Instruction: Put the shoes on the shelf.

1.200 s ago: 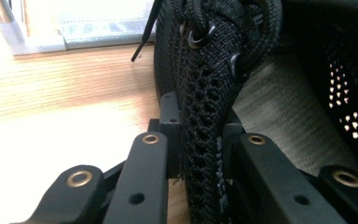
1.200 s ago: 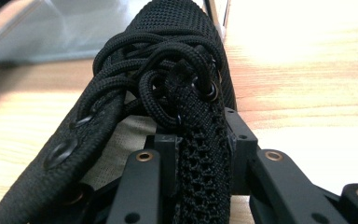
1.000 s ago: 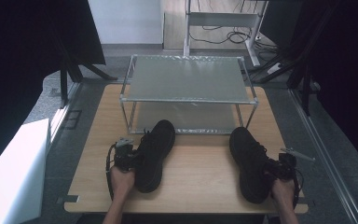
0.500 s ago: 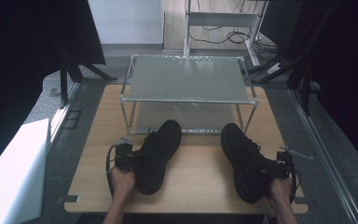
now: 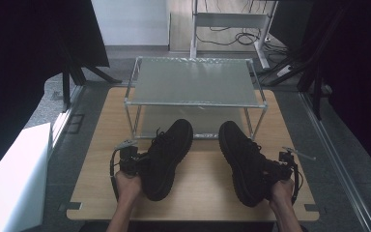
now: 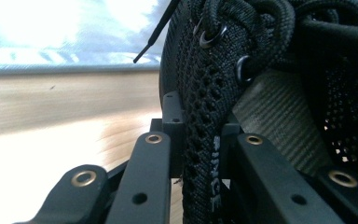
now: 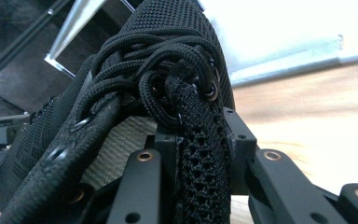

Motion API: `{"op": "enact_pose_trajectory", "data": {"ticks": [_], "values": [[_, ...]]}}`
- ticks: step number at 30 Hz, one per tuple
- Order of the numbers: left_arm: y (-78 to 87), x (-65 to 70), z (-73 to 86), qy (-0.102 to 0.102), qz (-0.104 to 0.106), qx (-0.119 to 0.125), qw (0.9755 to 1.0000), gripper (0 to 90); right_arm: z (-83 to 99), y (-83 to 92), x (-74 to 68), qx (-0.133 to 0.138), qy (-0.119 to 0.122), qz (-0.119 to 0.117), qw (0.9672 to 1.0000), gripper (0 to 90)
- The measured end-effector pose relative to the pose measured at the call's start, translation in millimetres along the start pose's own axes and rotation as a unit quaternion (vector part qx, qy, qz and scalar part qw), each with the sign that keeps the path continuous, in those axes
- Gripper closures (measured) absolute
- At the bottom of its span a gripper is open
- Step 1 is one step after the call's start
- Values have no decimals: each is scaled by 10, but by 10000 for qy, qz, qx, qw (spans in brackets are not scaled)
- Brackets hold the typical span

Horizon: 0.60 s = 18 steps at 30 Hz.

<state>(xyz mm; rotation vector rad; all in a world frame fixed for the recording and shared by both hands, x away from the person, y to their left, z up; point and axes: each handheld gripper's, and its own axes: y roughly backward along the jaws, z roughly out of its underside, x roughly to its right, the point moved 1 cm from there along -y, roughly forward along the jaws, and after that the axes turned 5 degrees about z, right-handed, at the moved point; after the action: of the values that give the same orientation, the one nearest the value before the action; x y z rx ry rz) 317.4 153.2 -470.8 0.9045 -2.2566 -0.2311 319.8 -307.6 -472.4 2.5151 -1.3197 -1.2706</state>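
The left hand-held gripper pinches the side wall of the left black shoe. In the left gripper view, the mesh edge of that shoe sits tight between the two black jaws. The right hand-held gripper does the same with the right black shoe. In the right gripper view, the laced edge is squeezed between its jaws.

Both shoes are on the wooden bench, toes pointing away from the person, heels near the hands.

What has changed? A second ago the right shoe sat far out to the right, with its toe well away from the rack. Now it has slid inward and forward, and it leans in a little. The left shoe has crept forward too, and its toe has turned a bit toward the middle. The gap between the two shoes is smaller.

Both toes now lie just at the front edge of the metal shoe rack, near the low shelf under its top.

I think the shoes are being lined up as a pair to go onto that low shelf. The next push should be straight ahead.
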Motion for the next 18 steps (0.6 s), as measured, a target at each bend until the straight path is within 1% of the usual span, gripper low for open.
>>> {"op": "enact_pose_trajectory", "data": {"ticks": [2, 4, 5, 7, 8, 9, 10, 12, 13, 18], "values": [[6, 42, -23, -34, 34, 60, 10000, 800, -19, -10, -45, 27, 18, -57, 10000, 725], [10, 77, -45, -50, 83, 114, 9999, 800, -39, -25, -95, 70, -3, -130, 9999, 725], [13, 93, -53, -45, 105, 139, 9998, 800, -57, -39, -143, 100, -38, -196, 9997, 725], [19, 122, -62, -8, 140, 205, 9997, 800, -64, -48, -161, 125, -35, -222, 9997, 725], [24, 139, -66, 31, 154, 257, 9995, 800, -72, -63, -197, 134, -83, -304, 9994, 725], [24, 139, -66, 31, 154, 257, 9995, 800, -72, -63, -197, 134, -83, -304, 9994, 725], [32, 153, -68, 95, 180, 329, 9993, 800, -73, -80, -233, 150, -155, -380, 9990, 725], [41, 158, -71, 105, 182, 349, 9992, 800, -73, -86, -251, 151, -166, -409, 9989, 725], [49, 170, -73, 147, 167, 380, 9990, 800, -74, -93, -271, 166, -172, -435, 9988, 725], [95, 214, -100, 161, 174, 528, 9983, 800, -91, -117, -364, 202, -240, -580, 9978, 725]]}}
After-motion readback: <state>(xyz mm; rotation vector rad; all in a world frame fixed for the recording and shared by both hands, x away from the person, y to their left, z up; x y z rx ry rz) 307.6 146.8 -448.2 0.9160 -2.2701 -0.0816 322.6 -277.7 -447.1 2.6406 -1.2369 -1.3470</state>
